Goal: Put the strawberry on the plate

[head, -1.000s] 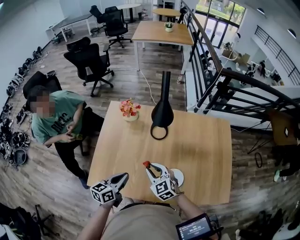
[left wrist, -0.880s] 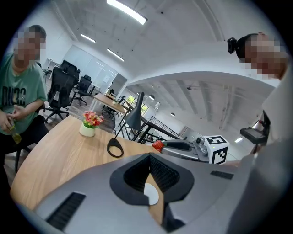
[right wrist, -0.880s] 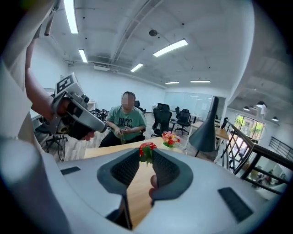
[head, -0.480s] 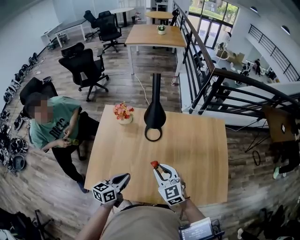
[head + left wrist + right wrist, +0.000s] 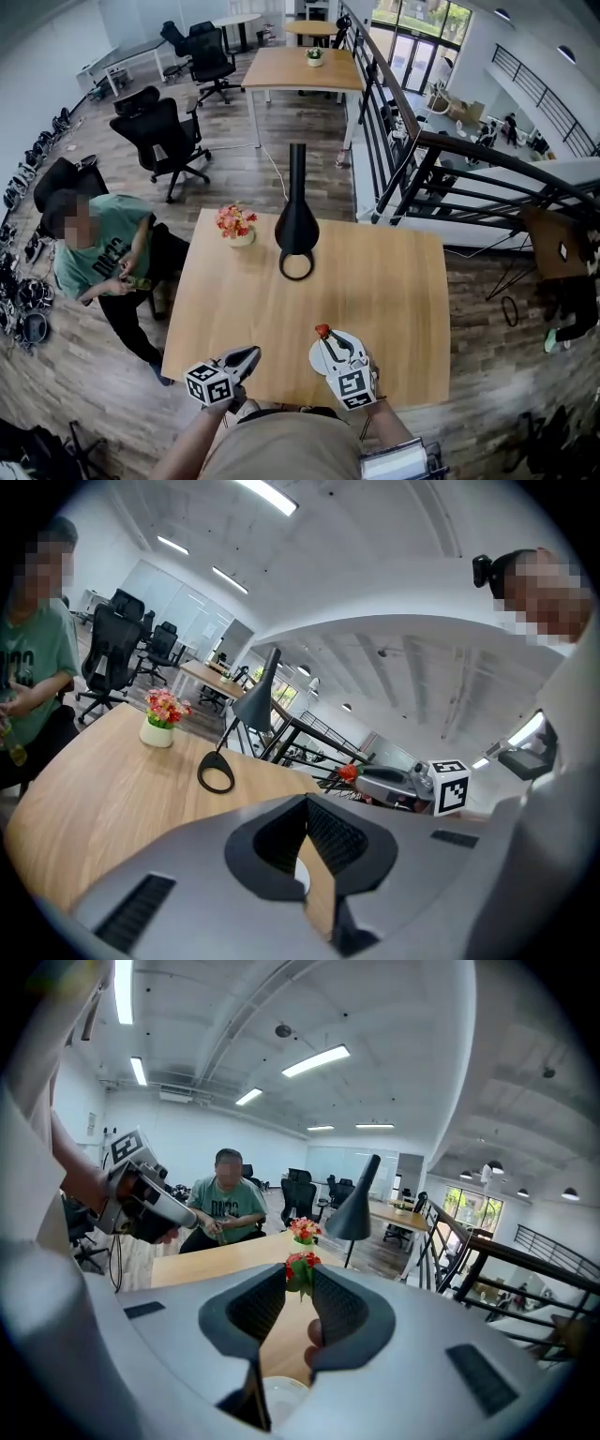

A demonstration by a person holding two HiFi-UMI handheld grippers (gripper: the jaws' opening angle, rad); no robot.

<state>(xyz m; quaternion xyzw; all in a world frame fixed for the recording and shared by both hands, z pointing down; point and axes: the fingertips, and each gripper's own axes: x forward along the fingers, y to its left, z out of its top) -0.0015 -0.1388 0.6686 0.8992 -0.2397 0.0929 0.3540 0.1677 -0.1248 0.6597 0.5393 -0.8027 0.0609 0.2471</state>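
Two right gripper (image 5: 300, 1279) jaws tight on strawberry (image 5: 299, 1263)

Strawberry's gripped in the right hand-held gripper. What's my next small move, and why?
Probably ease the right hand-held gripper back toward you and down. It is shut on the strawberry, but the white plate shows low beneath the jaw bases, nearer than the tips, so the berry seems to hang just past it. Open only once it is over the plate.

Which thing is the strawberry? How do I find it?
Find the big light wooden table, then the grey right gripper at its near edge. Its jaw tips pinch the small red strawberry with green leaves, unlike the pink-red flowers in a white pot far across.
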